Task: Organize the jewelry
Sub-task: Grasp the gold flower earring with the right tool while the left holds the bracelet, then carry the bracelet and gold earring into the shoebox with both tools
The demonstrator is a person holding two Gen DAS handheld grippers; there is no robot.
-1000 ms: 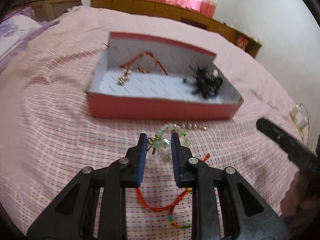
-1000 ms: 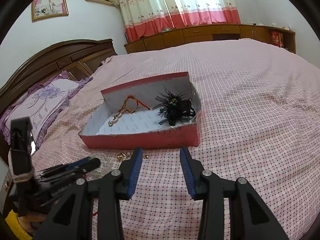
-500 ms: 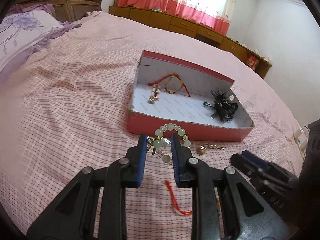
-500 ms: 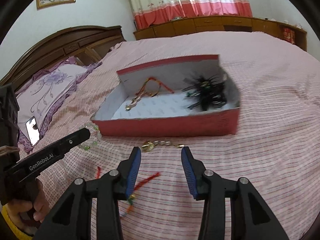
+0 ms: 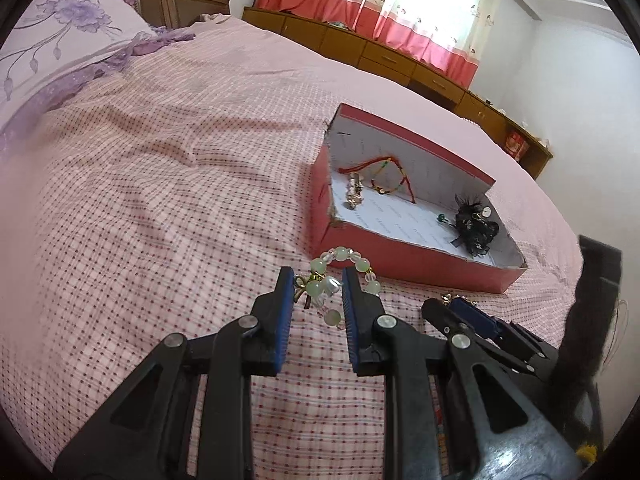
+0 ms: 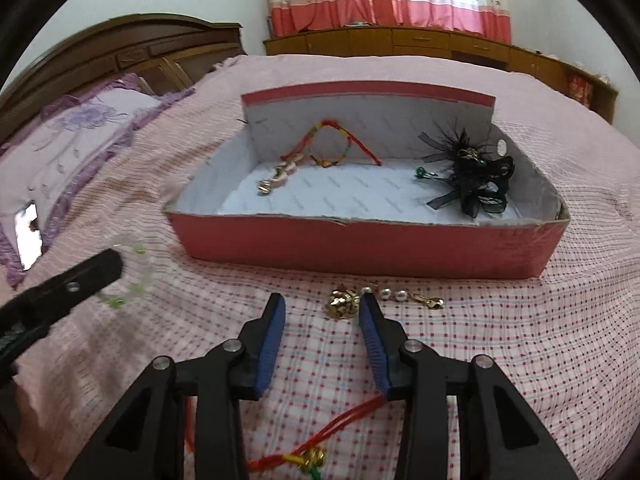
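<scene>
My left gripper (image 5: 317, 286) is shut on a green-and-white bead bracelet (image 5: 340, 255) and holds it above the bed, left of the red box (image 5: 416, 258). The box (image 6: 360, 246) holds a red cord bracelet (image 6: 336, 140), a small charm (image 6: 276, 176) and a black feather ornament (image 6: 472, 176). My right gripper (image 6: 322, 312) is open, low over the bed in front of the box. A gold-and-pearl piece (image 6: 352, 302) lies at its right fingertip. A red cord with a gold charm (image 6: 316, 454) lies under it. The right gripper also shows in the left wrist view (image 5: 460, 312).
The pink checked bedspread (image 5: 160, 200) covers the bed. A purple floral pillow (image 6: 72, 136) and wooden headboard (image 6: 132, 44) are at the left. A phone (image 6: 28, 232) lies on the bed's left side. Wooden cabinets (image 6: 420, 42) and curtains stand beyond.
My left gripper has carried the bead bracelet up and to the left of the box. My right gripper has moved down and forward to the gold-and-pearl piece.
</scene>
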